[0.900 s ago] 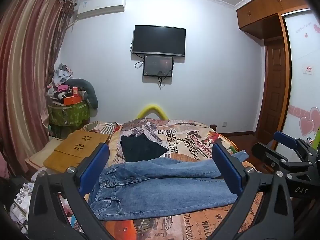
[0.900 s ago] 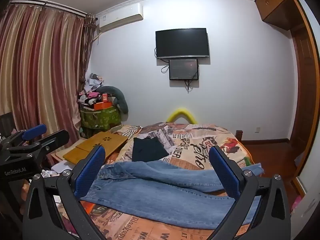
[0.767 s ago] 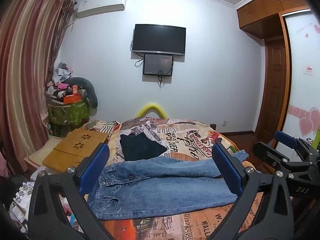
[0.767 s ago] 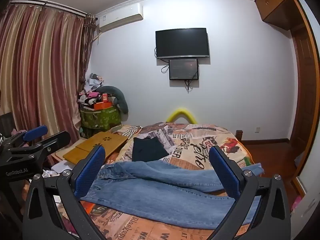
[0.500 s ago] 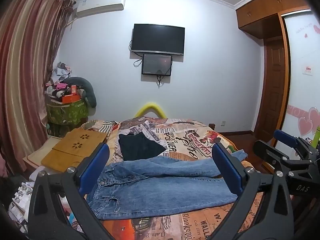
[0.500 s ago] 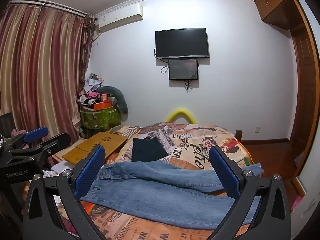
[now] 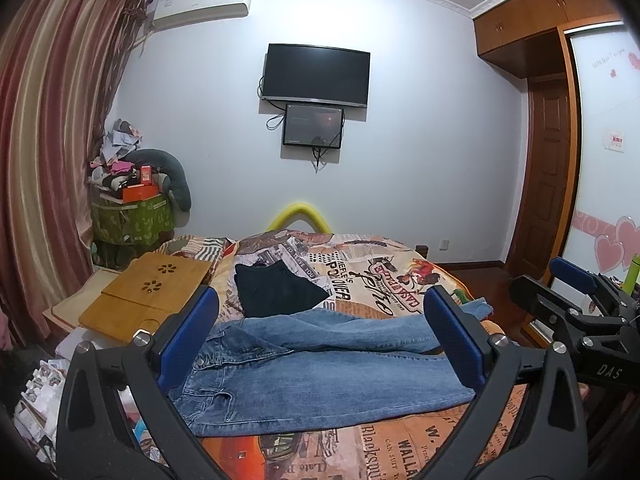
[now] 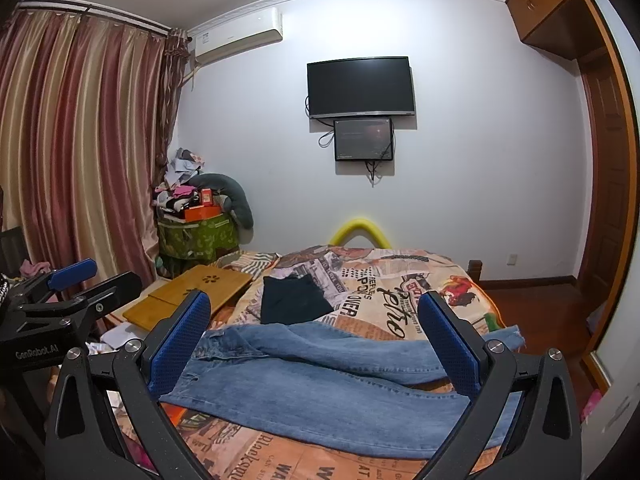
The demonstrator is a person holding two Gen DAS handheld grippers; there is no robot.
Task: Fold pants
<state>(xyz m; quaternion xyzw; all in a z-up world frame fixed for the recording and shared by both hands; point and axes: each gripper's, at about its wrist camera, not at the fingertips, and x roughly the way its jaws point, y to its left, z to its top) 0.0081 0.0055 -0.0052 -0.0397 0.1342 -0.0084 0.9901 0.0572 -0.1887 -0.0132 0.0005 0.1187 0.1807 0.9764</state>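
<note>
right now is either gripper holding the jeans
No, both the left gripper and right gripper are open above the jeans, which lie flat on the bed.

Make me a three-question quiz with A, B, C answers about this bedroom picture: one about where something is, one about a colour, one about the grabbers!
1. Where do the blue denim jeans lie?
A on the floor
B on the printed bedspread
C on the wooden lap desk

2. What colour is the small folded garment beyond the jeans?
A black
B white
C red

3. How is the left gripper?
A shut on the jeans
B shut, empty
C open

Answers: 1 B, bedspread shows around them; 2 A, it looks black; 3 C, its fingers stand wide apart, as do the right gripper's.
</note>
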